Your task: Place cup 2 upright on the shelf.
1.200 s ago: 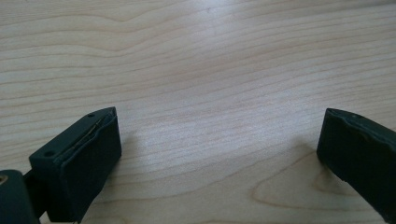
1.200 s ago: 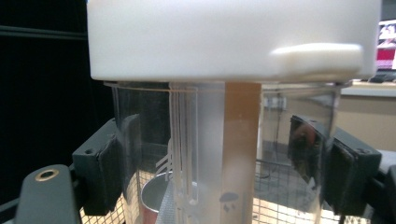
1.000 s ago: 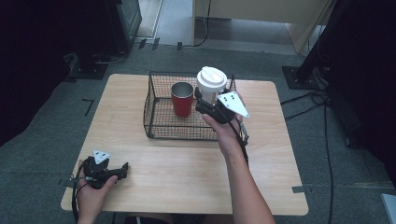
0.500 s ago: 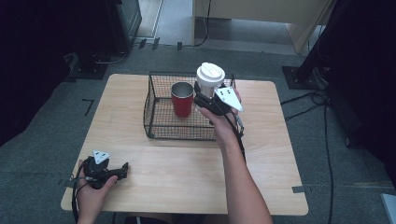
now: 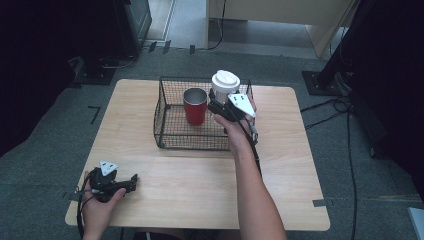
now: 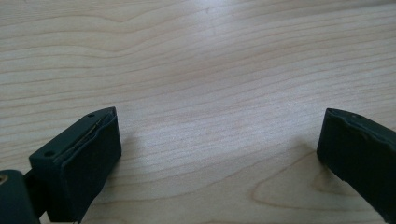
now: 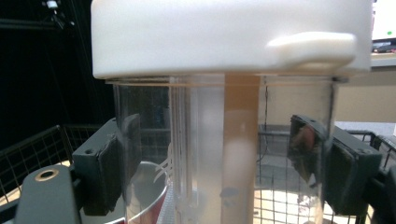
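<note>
Two cups, one wire basket: I have the lidded one gripped.

My right gripper (image 5: pixel 218 107) fingers (image 7: pixel 112 163) pinch the clear lidded cup (image 7: pixel 224 154), now carried lower and farther over the basket (image 5: pixel 165 135) than a second ago, beside the red cup (image 5: pixel 195 106); I judge set-down is near. Left gripper (image 5: pixel 131 180) rests unmoved on the surface (image 6: pixel 210 70), fingers spread.

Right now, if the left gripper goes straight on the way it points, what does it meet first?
Probably nothing: the left gripper rests near the table's front corner, open and pointing right across bare wood. The basket stands farther back, off that line.
</note>
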The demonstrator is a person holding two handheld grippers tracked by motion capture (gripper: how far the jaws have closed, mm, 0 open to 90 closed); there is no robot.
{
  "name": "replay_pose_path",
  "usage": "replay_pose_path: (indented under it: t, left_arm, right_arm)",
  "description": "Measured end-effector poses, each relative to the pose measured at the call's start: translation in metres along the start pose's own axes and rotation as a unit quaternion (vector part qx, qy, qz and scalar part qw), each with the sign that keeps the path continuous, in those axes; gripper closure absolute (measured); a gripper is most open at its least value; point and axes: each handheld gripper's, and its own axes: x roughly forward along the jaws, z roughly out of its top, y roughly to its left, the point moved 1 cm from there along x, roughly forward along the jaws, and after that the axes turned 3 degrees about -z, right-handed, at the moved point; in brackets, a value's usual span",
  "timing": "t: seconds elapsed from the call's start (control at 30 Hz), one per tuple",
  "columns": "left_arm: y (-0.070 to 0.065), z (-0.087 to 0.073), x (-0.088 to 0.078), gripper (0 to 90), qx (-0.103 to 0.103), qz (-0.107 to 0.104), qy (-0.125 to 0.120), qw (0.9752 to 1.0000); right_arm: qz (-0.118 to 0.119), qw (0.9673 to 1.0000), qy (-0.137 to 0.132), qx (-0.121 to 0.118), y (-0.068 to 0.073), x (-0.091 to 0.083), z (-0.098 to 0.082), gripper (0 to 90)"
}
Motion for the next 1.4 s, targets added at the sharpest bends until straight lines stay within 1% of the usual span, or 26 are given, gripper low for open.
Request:
replay_pose_path:
  t: [0.13,0.3,0.37,0.47,0.63,0.73,0.9,1.07,1.13,1.4]
  left_arm:
    - [0.0,0.0,0.0,0.5,0.0,0.0,0.0,1.0]
    - [0.0,0.0,0.0,0.5,0.0,0.0,0.0,1.0]
    - [0.0,0.0,0.0,0.5,0.0,0.0,0.0,1.0]
    - [0.0,0.0,0.0,0.5,0.001,0.0,0.0,1.0]
    - [0.0,0.0,0.0,0.5,0.0,0.0,0.0,1.0]
    - [0.0,0.0,0.0,0.5,0.0,-0.001,0.0,1.0]
    - [0.0,0.0,0.0,0.5,0.0,-0.001,0.0,1.0]
    - [0.0,0.0,0.0,0.5,0.0,0.0,0.0,1.0]
    - [0.0,0.0,0.0,0.5,0.0,-0.001,0.0,1.0]
    - [0.0,0.0,0.0,0.5,0.0,-0.001,0.0,1.0]
  right_arm:
    - [-0.004,0.9999,0.01,-0.003,0.0,0.003,-0.005,16.4]
    - [-0.016,0.9996,0.025,-0.003,-0.001,0.006,-0.013,16.5]
    - [-0.017,0.9994,0.028,-0.012,-0.001,0.007,-0.015,16.4]
    - [-0.016,0.9993,0.034,-0.008,0.0,0.009,-0.017,16.4]
    - [-0.02,0.9985,0.05,-0.008,0.0,0.011,-0.023,16.3]
    - [-0.025,0.9982,0.055,0.002,-0.001,0.012,-0.024,16.3]
    - [-0.027,0.9964,0.081,0.005,-0.003,0.014,-0.025,16.1]
    - [-0.028,0.9941,0.105,0.002,-0.002,0.017,-0.027,15.9]
    - [-0.029,0.9929,0.115,-0.003,-0.003,0.019,-0.028,15.8]
    - [-0.031,0.9924,0.119,-0.008,-0.002,0.019,-0.027,15.7]
